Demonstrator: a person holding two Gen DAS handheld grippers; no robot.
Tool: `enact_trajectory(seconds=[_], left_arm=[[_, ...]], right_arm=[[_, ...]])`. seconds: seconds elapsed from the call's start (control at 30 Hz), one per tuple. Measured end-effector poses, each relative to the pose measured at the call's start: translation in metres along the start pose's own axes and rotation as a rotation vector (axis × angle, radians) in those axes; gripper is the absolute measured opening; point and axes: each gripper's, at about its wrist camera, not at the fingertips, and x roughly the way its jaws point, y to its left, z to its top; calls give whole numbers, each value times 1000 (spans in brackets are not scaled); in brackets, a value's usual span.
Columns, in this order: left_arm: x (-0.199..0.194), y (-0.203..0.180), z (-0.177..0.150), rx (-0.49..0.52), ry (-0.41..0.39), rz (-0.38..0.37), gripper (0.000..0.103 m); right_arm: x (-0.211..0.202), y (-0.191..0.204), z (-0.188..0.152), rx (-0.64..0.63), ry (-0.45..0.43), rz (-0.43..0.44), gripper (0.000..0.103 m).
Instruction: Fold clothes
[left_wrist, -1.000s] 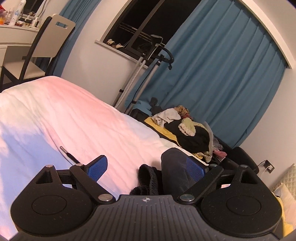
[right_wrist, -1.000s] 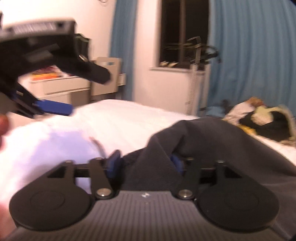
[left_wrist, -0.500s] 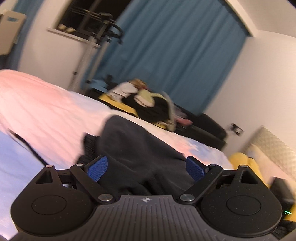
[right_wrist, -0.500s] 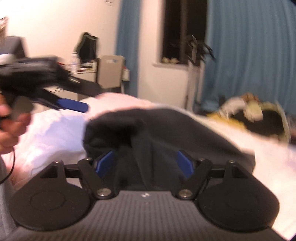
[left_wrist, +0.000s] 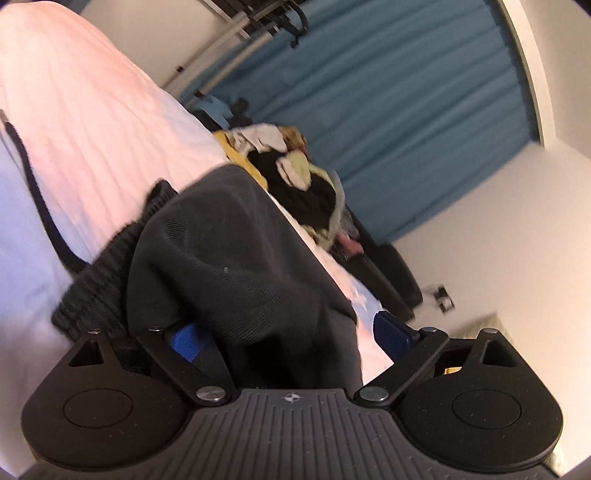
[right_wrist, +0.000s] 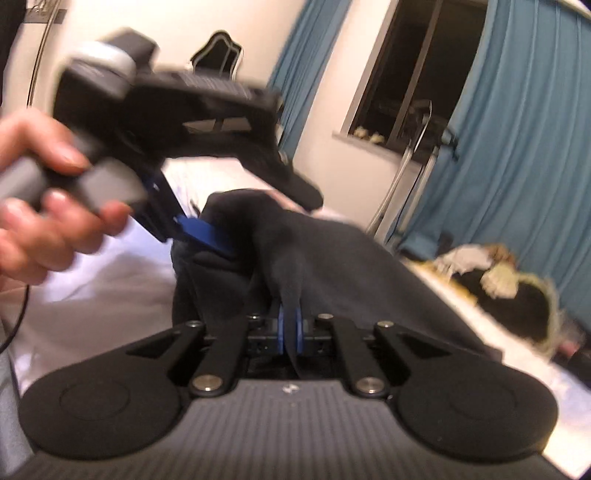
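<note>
A dark grey garment (left_wrist: 236, 266) with a ribbed hem lies bunched on the white bed (left_wrist: 74, 122). My left gripper (left_wrist: 291, 338) is open, its blue pads wide apart with the cloth bulging between them. In the right wrist view my right gripper (right_wrist: 290, 328) is shut on a fold of the same dark grey garment (right_wrist: 351, 273). The left gripper (right_wrist: 236, 214), held in a hand, also shows there at the upper left, one blue pad against the cloth's edge.
A pile of mixed clothes (left_wrist: 295, 173) lies at the bed's far side, before blue curtains (left_wrist: 388, 110). A metal stand (right_wrist: 410, 173) is by the window. A black cord (left_wrist: 40, 206) runs across the bedsheet at the left.
My right gripper has closed on the garment. My left gripper has tilted and moved in over the cloth, still open. The garment is drawn up between the two.
</note>
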Motion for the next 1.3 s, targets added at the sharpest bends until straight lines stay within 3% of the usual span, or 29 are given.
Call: enact_trajectory(seconds=[0.1, 0.2, 0.27, 0.3, 0.33, 0.47, 0.6, 0.8, 0.87, 0.93, 1.0, 1.1, 1.2, 1.3], left_arm=[[-1, 14, 3, -81, -30, -5, 94], [-2, 22, 8, -131, -63, 10, 79], [-4, 23, 11, -120, -85, 42, 59], [-4, 22, 13, -95, -90, 76, 33], [-4, 19, 15, -65, -95, 109, 16], [-13, 2, 19, 61, -126, 176, 12], [-2, 6, 18, 130, -85, 284, 12], [-6, 9, 20, 105, -62, 269, 14], [-15, 6, 20, 75, -45, 240, 25], [-25, 5, 19, 33, -26, 171, 75], [-39, 0, 13, 18, -63, 136, 100], [-52, 2, 3, -24, -94, 138, 102], [-45, 22, -2, -185, -44, 115, 103], [-29, 45, -5, -326, 27, 145, 103]], right_arm=[[-12, -1, 2, 4, -7, -3, 7], [-13, 1, 1, -18, 18, 3, 7], [-8, 3, -2, -28, 38, 8, 8], [-6, 4, -4, -31, 44, 3, 8], [-4, 5, -6, -30, 48, -5, 8], [-1, 3, -9, 45, 42, -12, 11], [16, 3, -19, 99, 114, 36, 14], [19, -1, -21, 159, 134, 61, 17], [12, -6, -18, 187, 119, 64, 19], [5, -11, -15, 215, 94, 72, 22], [-3, -16, -12, 253, 62, 83, 24], [-12, -24, -7, 312, 11, 105, 24], [-15, -26, -5, 332, -14, 103, 24], [-12, -26, -5, 338, -12, 96, 24]])
